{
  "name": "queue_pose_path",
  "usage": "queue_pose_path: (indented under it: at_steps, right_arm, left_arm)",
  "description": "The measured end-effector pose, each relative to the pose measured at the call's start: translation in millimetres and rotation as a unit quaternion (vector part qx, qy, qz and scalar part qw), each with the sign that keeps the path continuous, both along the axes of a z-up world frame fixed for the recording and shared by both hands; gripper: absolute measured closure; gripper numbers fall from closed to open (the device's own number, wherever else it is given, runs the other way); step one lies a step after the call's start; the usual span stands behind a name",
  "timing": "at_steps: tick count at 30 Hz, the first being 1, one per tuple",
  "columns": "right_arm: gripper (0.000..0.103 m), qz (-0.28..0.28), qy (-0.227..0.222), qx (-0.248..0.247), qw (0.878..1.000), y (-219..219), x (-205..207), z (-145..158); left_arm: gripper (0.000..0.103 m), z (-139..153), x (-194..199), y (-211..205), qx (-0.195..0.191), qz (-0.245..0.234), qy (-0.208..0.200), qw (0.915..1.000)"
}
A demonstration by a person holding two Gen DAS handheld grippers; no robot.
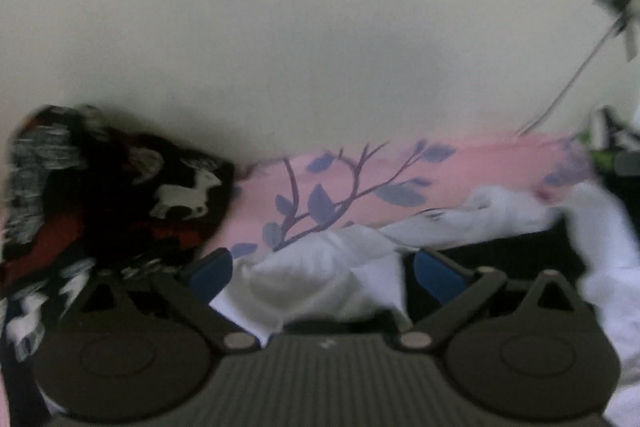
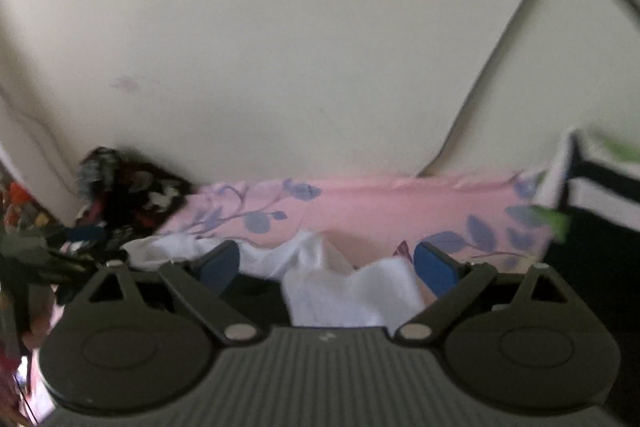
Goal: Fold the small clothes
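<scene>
Cream wall behind pink floral sheet (image 1: 472, 163). White cloth (image 1: 320, 275) lies crumpled at sheet's near edge, below both grippers. Left gripper (image 1: 320, 271) and right gripper (image 2: 326, 267) gape, holding nothing. Risk: blurred view, a grab bunches layers or snags the sheet.

No text, label, brand or number can be read in either view; both pictures are blurred.

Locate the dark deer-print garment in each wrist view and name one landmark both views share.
Left wrist: dark deer-print garment fills the left side, beside the left gripper.
Right wrist: it sits smaller, at middle left, beyond the right gripper.
Shared landmark: pink leaf-print sheet.
</scene>
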State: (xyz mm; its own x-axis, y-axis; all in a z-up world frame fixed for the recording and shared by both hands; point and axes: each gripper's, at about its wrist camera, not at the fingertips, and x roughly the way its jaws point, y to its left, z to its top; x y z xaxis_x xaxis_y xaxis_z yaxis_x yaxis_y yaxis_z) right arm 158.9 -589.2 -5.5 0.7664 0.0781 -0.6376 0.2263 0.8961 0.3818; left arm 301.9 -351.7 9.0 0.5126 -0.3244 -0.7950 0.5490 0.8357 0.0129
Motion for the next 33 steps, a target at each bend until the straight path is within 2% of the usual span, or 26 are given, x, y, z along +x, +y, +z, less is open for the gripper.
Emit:
queue_pose_path:
  at_steps: [3,6,7,8,9,10,11,12,14,18,20,24,27,30,31,32,33]
  right_arm:
    - [0.016,0.022,0.026,-0.009,0.999,-2.1,43.4,-22.7]
    - [0.02,0.059,0.053,-0.014,0.997,3.3,74.5,-43.3]
    - [0.022,0.073,0.061,-0.013,0.995,7.2,81.6,-50.2]
    - [0.031,0.092,0.07,-0.006,0.993,12.1,87.7,-57.5]
    - [0.055,0.104,0.077,-0.002,0.992,17.4,91.4,-62.7]
    - [0.071,0.116,0.084,-0.005,0.99,23.9,94.4,-67.5]
    - [0.083,0.119,0.077,-0.023,0.99,30.4,92.7,-67.3]
    - [0.103,0.122,0.073,-0.038,0.989,35.8,90.1,-64.4]
    - [0.103,0.117,0.054,-0.046,0.991,40.6,79.1,-51.5]
    - [0.103,0.113,-0.002,-0.071,0.991,58.0,28.9,-3.0]
    - [0.103,0.121,-0.037,-0.087,0.988,72.6,-12.5,23.4]
    - [0.103,0.14,-0.082,-0.109,0.981,110.8,-99.8,48.1]
    - [0.103,0.152,-0.094,-0.101,0.979,139.8,-163.8,40.4]
    - [0.103,0.154,-0.082,-0.113,0.978,175.0,-219.1,6.5]
    - [0.102,0.155,-0.077,-0.127,0.977,188.2,-234.9,-9.4]
    - [0.101,0.153,-0.072,-0.138,0.976,198.6,-248.3,-24.6]
    - [0.095,0.146,-0.068,-0.142,0.977,203.7,-257.4,-35.5]
  left_arm:
    - [0.003,-29.5,24.9,-8.7,0.018,0.004,0.025,0.9995]
    - [0.013,-47.7,41.7,-5.8,0.007,0.005,0.051,0.9987]
    - [0.03,-49.3,43.9,-5.2,-0.008,-0.003,0.061,0.9981]
    - [0.053,-50.0,43.1,-5.2,-0.023,-0.016,0.071,0.997]
    - [0.063,-49.4,40.5,-6.4,-0.036,-0.03,0.079,0.9958]
    - [0.079,-47.5,36.6,-7.9,-0.042,-0.039,0.078,0.9953]
    - [0.088,-44.7,31.2,-10.3,-0.038,-0.042,0.068,0.996]
    - [0.09,-41.0,25.6,-12.2,-0.031,-0.045,0.058,0.9968]
    - [0.092,-29.3,15.2,-9.3,-0.04,-0.046,0.047,0.9971]
    - [0.092,15.3,-21.9,17.3,-0.098,-0.047,0.011,0.994]
    - [0.092,38.6,-52.6,38.1,-0.125,-0.054,-0.01,0.9907]
    - [0.092,61.4,-129.3,84.8,-0.164,-0.075,-0.048,0.9825]
    - [0.092,59.3,-192.7,120.6,-0.184,-0.086,-0.06,0.9773]
    - [0.086,29.1,-235.9,148.4,-0.195,-0.081,-0.034,0.9769]
    - [0.084,19.5,-246.7,156.7,-0.191,-0.078,-0.023,0.9782]
    - [0.075,7.9,-256.7,163.1,-0.183,-0.075,-0.013,0.9801]
    - [0.068,-1.6,-264.1,169.8,-0.176,-0.069,-0.004,0.982]
